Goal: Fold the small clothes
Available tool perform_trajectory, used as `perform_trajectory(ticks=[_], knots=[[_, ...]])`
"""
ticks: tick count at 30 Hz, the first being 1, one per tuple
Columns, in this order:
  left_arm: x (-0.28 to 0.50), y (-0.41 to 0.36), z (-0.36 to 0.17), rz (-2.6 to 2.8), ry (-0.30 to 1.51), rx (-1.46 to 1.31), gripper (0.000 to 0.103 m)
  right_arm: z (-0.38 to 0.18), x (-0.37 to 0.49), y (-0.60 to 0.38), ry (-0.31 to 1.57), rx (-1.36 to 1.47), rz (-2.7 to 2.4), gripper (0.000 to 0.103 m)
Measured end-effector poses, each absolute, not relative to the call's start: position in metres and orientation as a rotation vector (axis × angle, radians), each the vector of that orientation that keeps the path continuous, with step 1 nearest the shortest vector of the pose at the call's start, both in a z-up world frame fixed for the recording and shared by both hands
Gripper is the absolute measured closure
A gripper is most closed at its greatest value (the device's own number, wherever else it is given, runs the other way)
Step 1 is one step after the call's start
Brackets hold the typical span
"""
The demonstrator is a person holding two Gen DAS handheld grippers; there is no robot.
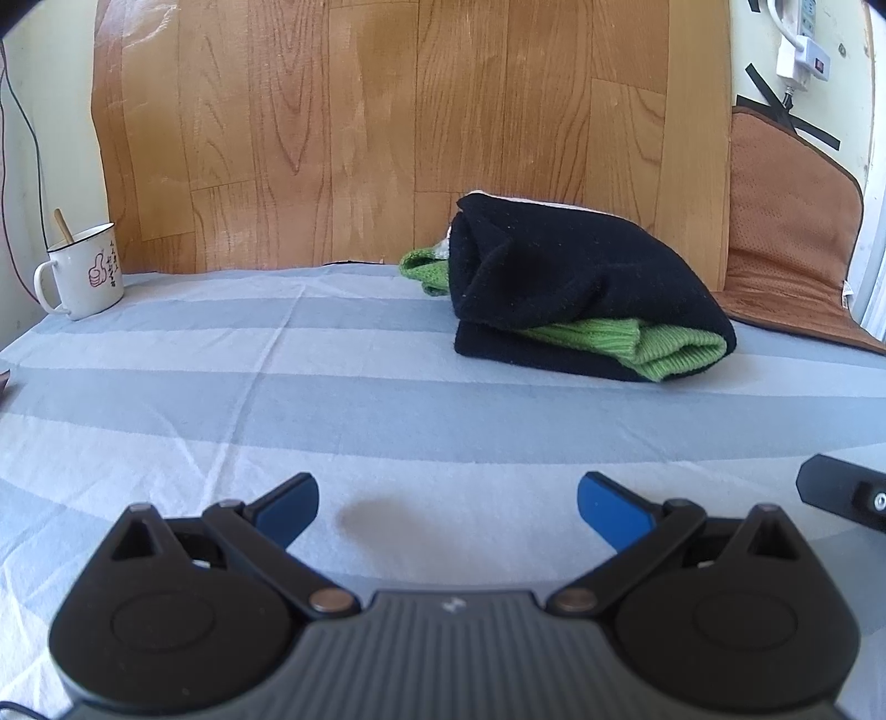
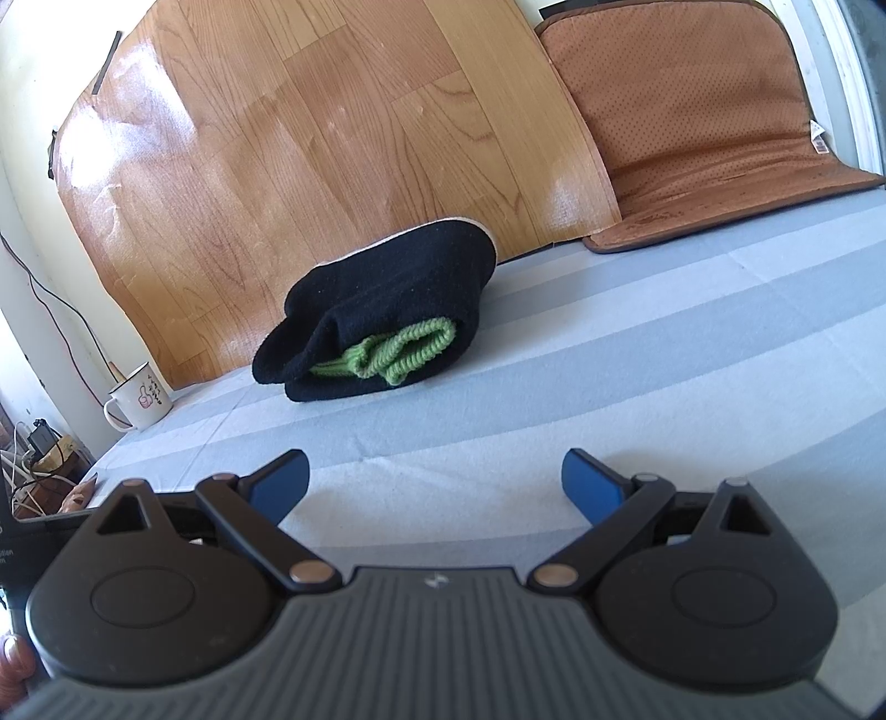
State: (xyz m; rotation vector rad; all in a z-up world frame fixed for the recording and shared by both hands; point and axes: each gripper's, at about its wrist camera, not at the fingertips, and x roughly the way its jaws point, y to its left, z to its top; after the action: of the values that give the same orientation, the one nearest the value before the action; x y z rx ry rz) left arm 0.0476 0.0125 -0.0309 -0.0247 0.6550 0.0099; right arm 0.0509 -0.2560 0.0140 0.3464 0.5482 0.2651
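Observation:
A folded black garment [image 1: 570, 277] with green knit cuffs [image 1: 664, 351] poking out lies on the blue-striped sheet [image 1: 277, 399], against the wood-pattern board. The right wrist view shows the same black bundle [image 2: 387, 299] with its green cuffs [image 2: 404, 349] facing me. My left gripper [image 1: 447, 507] is open, low over the sheet, well short of the garment and holding nothing. My right gripper [image 2: 434, 482] is open too, also empty, and back from the bundle. A black part of the right gripper [image 1: 844, 495] shows at the left view's right edge.
A white enamel mug [image 1: 83, 271] with a stick in it stands at the sheet's far left corner, also the mug [image 2: 141, 399]. A brown perforated cushion [image 2: 698, 111] leans at the back right. The wood-pattern board [image 1: 387, 122] backs the sheet. A power strip [image 1: 797, 44] hangs on the wall.

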Motion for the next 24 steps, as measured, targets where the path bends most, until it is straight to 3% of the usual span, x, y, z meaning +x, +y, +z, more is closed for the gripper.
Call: perform_trajectory(ticks=[24], knots=[[0.0474, 0.012, -0.0311, 0.001, 0.654, -0.023, 0.0, 0.0139, 0.0508, -0.2567, 0.548, 0.348, 0.266, 0.004]])
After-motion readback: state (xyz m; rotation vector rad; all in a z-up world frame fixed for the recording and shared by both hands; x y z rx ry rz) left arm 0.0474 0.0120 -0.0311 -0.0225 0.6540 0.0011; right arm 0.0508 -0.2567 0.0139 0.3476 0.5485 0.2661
